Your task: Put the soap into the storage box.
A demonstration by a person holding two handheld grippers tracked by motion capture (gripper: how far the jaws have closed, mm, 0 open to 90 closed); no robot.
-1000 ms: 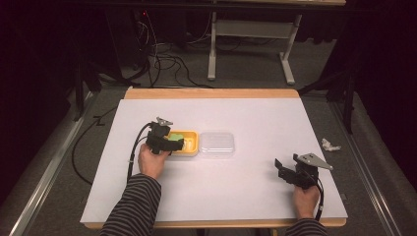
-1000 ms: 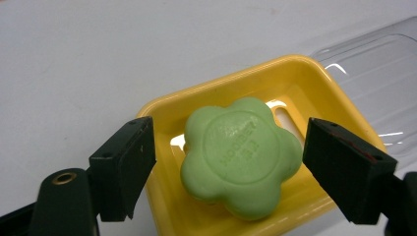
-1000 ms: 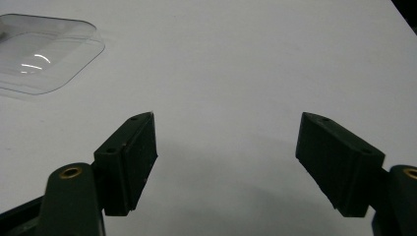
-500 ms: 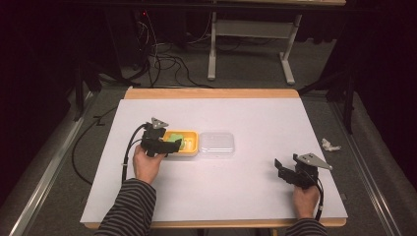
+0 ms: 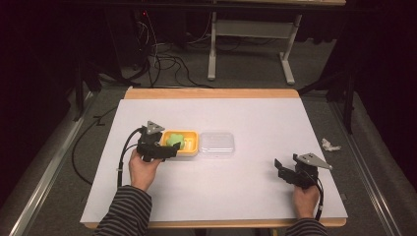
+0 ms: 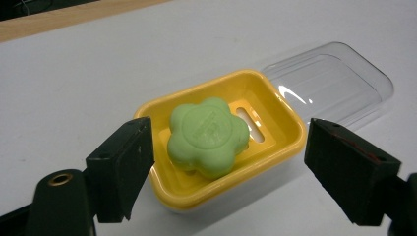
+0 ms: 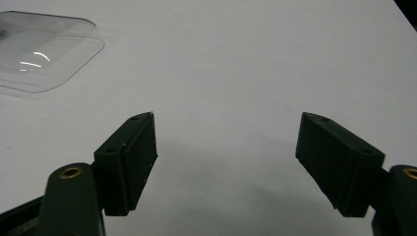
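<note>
Hovering at the yellow soap dish with the jaws parted, the soap lying loose inside.

From the high view, the left gripper [image 5: 169, 149] sits at the near-left edge of the yellow soap dish [image 5: 191, 147], held by a hand in a striped sleeve, while the right gripper [image 5: 282, 169] rests well apart near the table's [image 5: 255, 118] right front, pointing left. From the left gripper view, the jaws have just been opening and stand wide either side of the dish, touching nothing; the green flower-shaped soap [image 6: 208, 136] lies in the dish, an embossed mark on top too faint to read, and the clear lid [image 6: 328, 84] lies just beyond. From the right gripper view, the jaws gape wide over bare white tabletop, the lid at far upper left.
</note>
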